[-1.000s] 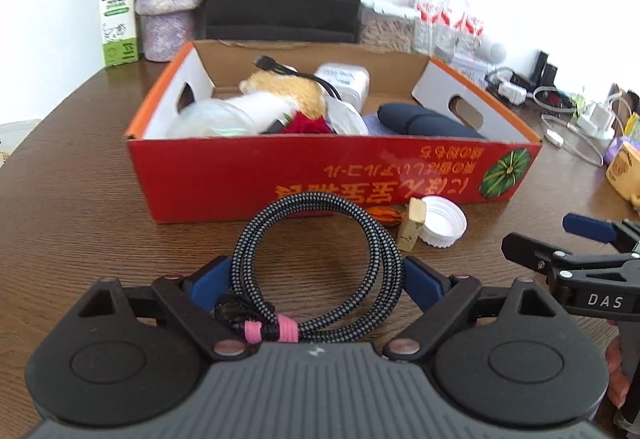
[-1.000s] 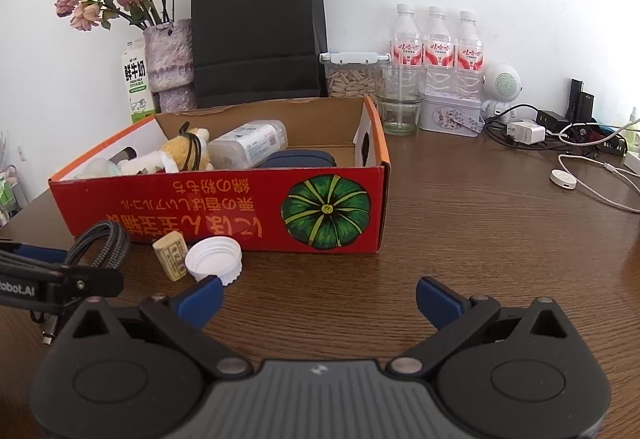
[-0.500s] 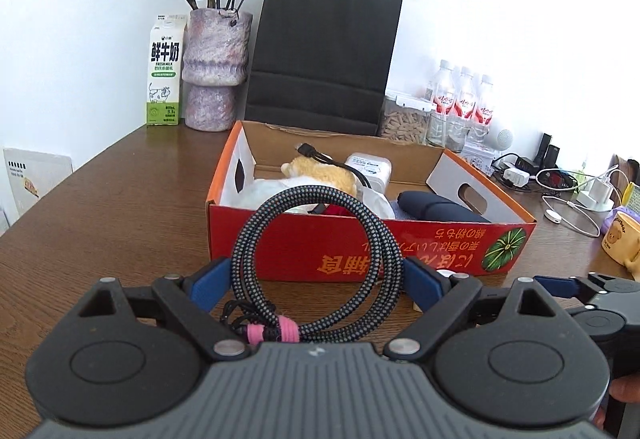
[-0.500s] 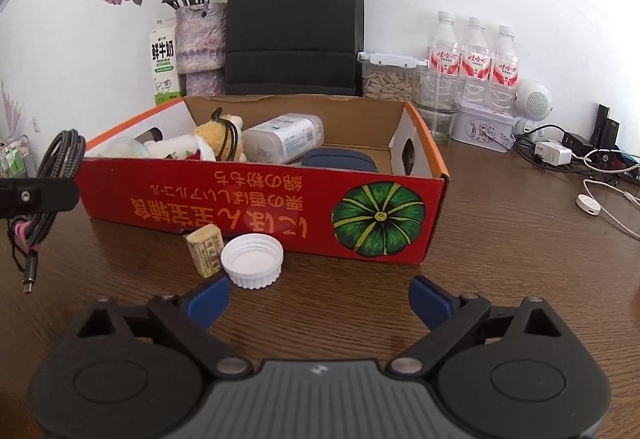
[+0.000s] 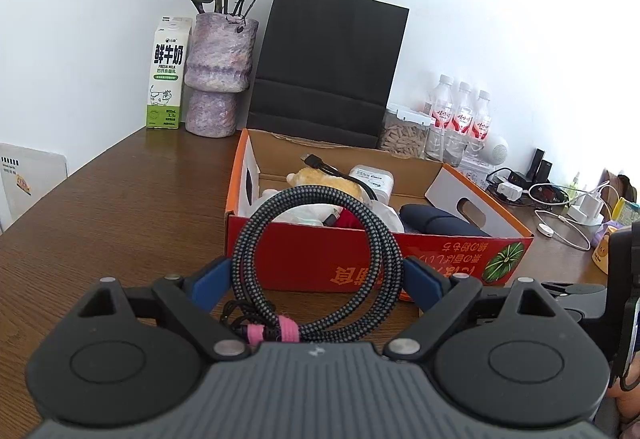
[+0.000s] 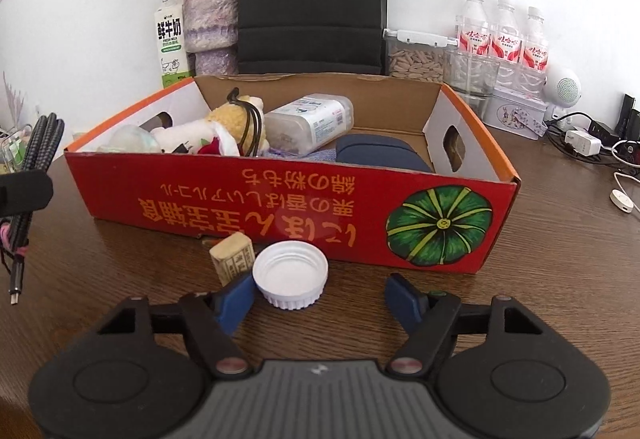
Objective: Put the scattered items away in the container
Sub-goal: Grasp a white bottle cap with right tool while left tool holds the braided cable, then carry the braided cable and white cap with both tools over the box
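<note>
My left gripper (image 5: 316, 279) is shut on a coiled black-and-grey braided cable (image 5: 256, 239) with a pink tie, held upright in the air before the red cardboard box (image 5: 440, 259). The right wrist view shows that cable (image 6: 42, 143) hanging at the far left. The box (image 6: 280, 199) holds a plush toy, a plastic tub, a dark case and more. In front of it, a white bottle cap (image 6: 290, 273) lies beside a small tan block (image 6: 234, 257). My right gripper (image 6: 320, 295) is closing around the cap. Its left pad is at the cap's edge; the right pad stands well apart.
Behind the box stand a black paper bag (image 5: 328, 71), a purple vase of dried roses (image 5: 218, 71) and a milk carton (image 5: 168, 73). Water bottles (image 6: 502, 35), a seed jar, a tin, chargers and loose white cables (image 5: 560, 223) crowd the back right. The table is brown wood.
The left gripper lifted the coiled cable off the table, up before the box. The right gripper moved in toward the white cap, and its fingers came closer together.
</note>
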Available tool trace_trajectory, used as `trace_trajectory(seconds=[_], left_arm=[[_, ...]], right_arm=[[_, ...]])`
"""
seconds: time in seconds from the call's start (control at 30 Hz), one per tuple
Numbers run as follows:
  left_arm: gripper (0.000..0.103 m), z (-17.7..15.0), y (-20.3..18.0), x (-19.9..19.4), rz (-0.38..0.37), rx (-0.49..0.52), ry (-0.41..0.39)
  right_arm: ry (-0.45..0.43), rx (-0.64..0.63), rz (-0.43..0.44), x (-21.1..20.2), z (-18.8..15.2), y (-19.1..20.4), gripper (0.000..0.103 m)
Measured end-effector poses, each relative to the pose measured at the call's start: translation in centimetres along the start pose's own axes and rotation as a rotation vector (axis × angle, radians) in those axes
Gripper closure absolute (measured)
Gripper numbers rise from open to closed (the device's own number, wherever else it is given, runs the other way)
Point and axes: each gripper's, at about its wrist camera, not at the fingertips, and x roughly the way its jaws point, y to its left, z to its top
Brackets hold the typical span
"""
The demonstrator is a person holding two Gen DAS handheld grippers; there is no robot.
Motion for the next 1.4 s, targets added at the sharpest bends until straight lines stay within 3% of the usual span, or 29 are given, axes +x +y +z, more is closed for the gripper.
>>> trace_trajectory(seconds=[0.1, 0.53, 0.83, 1.1, 1.4], left_arm=[[0.011, 0.0, 0.3, -0.2, -0.004, 0.002, -0.006], [0.011, 0.2, 0.5, -0.5, -0.017, -0.009, -0.037], [0.011, 3.4, -1.3, -0.7, -0.044, -0.011, -0.132], [0.011, 5.7, -3.5, 0.6, -0.066, -0.007, -0.191], [0.011, 6.3, -3.4, 5.0, -0.034, -0.021, -0.194]], right_arm=[[-0.008, -0.010, 0.018, -0.1, 0.1, 0.5, 0.064], [-0.121, 0.004, 0.029, -3.5, 0.3, 0.6, 0.064], [-0.280, 0.012, 0.024, -6.6, 3.7, 0.6, 0.064], [-0.328, 0.028, 0.030, -5.4, 6.2, 0.7, 0.064], [-0.328, 0.028, 0.037, -1.6, 7.2, -0.1, 0.064]])
